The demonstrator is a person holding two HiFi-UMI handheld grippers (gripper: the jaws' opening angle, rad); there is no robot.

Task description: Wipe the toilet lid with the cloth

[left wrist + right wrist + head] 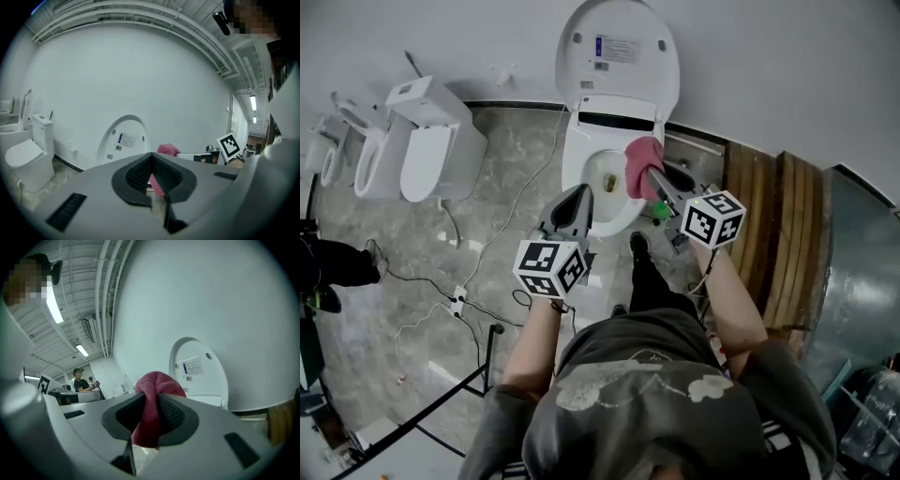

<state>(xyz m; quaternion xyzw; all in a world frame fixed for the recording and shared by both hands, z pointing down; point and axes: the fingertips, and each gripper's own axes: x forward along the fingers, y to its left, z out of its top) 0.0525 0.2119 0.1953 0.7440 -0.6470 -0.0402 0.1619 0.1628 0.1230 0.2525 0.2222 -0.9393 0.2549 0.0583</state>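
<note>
The white toilet's lid (619, 52) stands raised against the wall, above the open bowl (581, 178). My right gripper (654, 176) is shut on a pink cloth (641, 164), which hangs over the bowl's right rim, below the lid. In the right gripper view the cloth (157, 383) bulges out between the jaws of the right gripper (150, 399), with the lid (199, 373) ahead. My left gripper (577, 195) is shut and empty, just left of the bowl's front. From the left gripper (152, 161) I see the lid (123, 140) and the cloth (168, 149) beyond.
Two more white toilets (431, 141) (370, 155) stand along the wall at the left. Cables (492, 230) trail over the marble floor. A wooden panel (769, 225) lies to the right of the toilet. People (79, 378) stand far off in the room.
</note>
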